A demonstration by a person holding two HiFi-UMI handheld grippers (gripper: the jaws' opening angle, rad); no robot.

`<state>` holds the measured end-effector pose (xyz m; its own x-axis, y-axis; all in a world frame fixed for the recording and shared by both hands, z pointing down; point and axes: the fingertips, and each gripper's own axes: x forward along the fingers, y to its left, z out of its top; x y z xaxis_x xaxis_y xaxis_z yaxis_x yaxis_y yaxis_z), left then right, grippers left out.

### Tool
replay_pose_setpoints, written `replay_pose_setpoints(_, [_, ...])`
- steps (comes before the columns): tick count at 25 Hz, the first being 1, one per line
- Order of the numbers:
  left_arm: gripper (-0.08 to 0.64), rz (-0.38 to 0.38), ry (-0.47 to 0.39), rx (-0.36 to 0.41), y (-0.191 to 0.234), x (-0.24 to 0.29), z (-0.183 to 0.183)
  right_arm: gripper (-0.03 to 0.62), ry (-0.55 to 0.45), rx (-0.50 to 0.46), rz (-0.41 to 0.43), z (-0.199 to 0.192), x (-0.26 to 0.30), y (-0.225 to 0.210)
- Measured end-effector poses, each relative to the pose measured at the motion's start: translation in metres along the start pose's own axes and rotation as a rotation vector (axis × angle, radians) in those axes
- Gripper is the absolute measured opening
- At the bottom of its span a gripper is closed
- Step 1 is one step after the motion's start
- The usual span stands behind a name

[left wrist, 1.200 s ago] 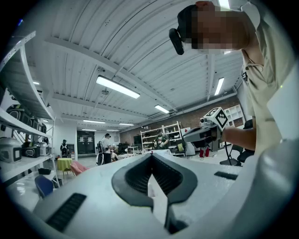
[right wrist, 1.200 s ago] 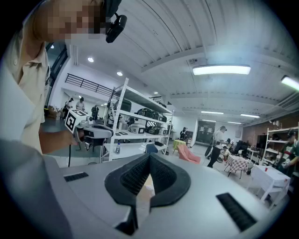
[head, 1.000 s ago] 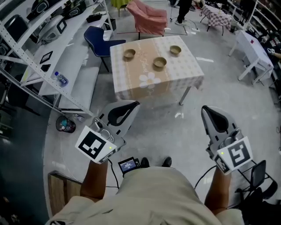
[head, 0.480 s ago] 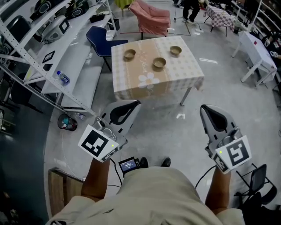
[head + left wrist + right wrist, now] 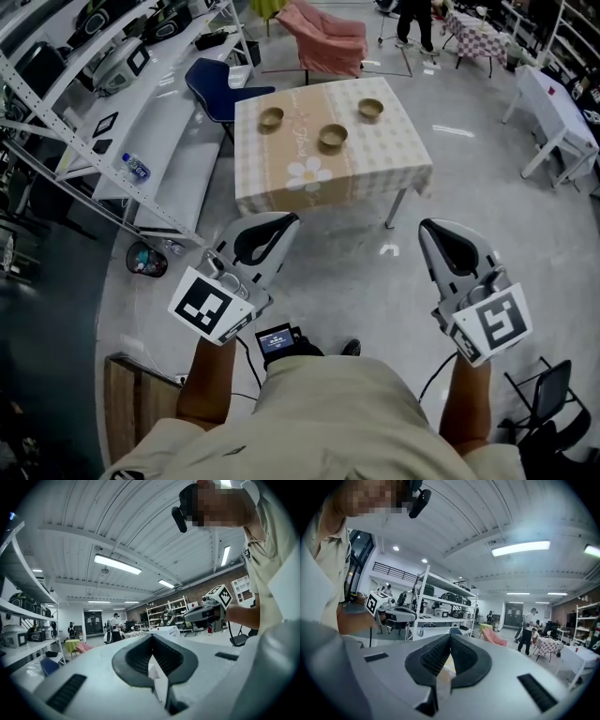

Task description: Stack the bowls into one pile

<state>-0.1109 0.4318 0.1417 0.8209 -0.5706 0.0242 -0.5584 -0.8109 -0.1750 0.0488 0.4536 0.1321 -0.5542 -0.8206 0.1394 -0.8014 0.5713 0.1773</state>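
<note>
Currently: three bowls (image 5: 332, 137) spread apart on tabletop (image 5: 398, 155). Left claw (image 5: 272, 230), right claw (image 5: 441, 239) both closed, empty, well short of tabletop. Bowls likely light, rigid, maybe slippery; pinch at rim.

We logged the right gripper (image 5: 445, 242) drifting slightly inward and upward in the head view. The table (image 5: 281, 187) and its bowls (image 5: 332, 137) slid a touch left, and the waist screen (image 5: 275, 339) rose slightly.
</note>
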Motion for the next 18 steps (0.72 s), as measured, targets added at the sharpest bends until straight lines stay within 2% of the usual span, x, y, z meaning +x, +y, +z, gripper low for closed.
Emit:
replay_pose_setpoints(7, [0.006,0.025,0.030,-0.042,0.009,0.028,-0.019,0.003,-0.004,0.015,0.019,-0.013,0.009,-0.025])
replay_pose_setpoints(13, [0.006,0.005,0.011,-0.016,0.051,0.058,-0.019,0.003,0.026,0.021,0.006,-0.020,0.051,-0.048])
replay_pose_setpoints(18, [0.006,-0.038,0.009,-0.019,0.088,0.079,-0.035,0.003,0.043,0.027,-0.016,-0.024,0.098,-0.062])
